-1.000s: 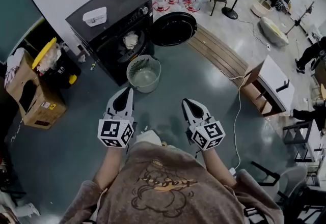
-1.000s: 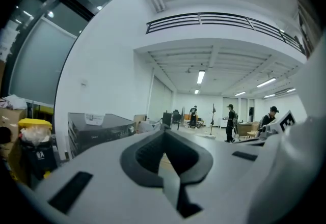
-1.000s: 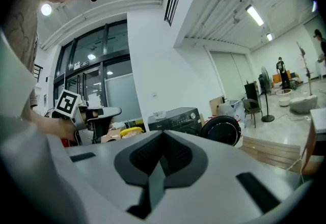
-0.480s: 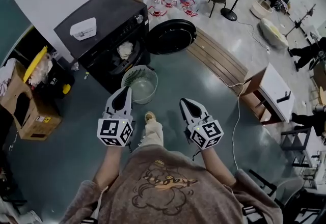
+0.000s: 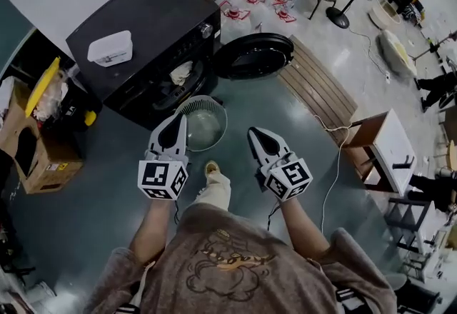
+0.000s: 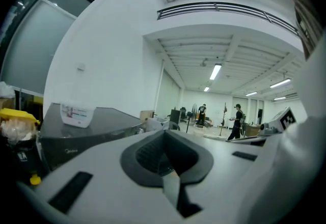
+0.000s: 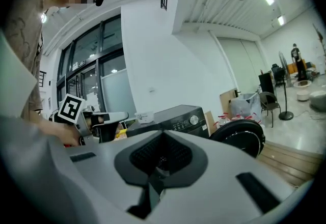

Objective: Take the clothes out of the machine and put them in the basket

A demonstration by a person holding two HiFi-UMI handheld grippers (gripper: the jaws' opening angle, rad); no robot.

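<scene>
Standing on a glossy dark green floor (image 5: 93, 191), the person faces a black front-loading washing machine (image 5: 153, 23) in a large white-walled room. A slatted wooden ramp (image 5: 318, 88) lies to the right, with clear water bottles with red handles (image 5: 253, 2) behind it.

Compared with a second ago, the machine and basket sit much nearer. The basket was then well ahead of both grippers and now lies just beyond the left gripper (image 5: 176, 120). A trouser leg and pale shoe (image 5: 211, 168) have come forward between the grippers.

The left gripper has its jaws pressed together on nothing. So does the right gripper (image 5: 254, 134).

The machine's round black door (image 5: 253, 56) hangs wide open, and pale crumpled clothes (image 5: 180, 73) lie in the drum. The pale green round plastic basket (image 5: 223, 127) stands on the floor just before the opening, its bare bottom showing. A white rectangular plastic tub (image 5: 111, 47) rests on the machine's top. To the left stand a yellow-lidded black bin (image 5: 44, 88) holding pale stuff and a brown cardboard box (image 5: 32, 155).
</scene>
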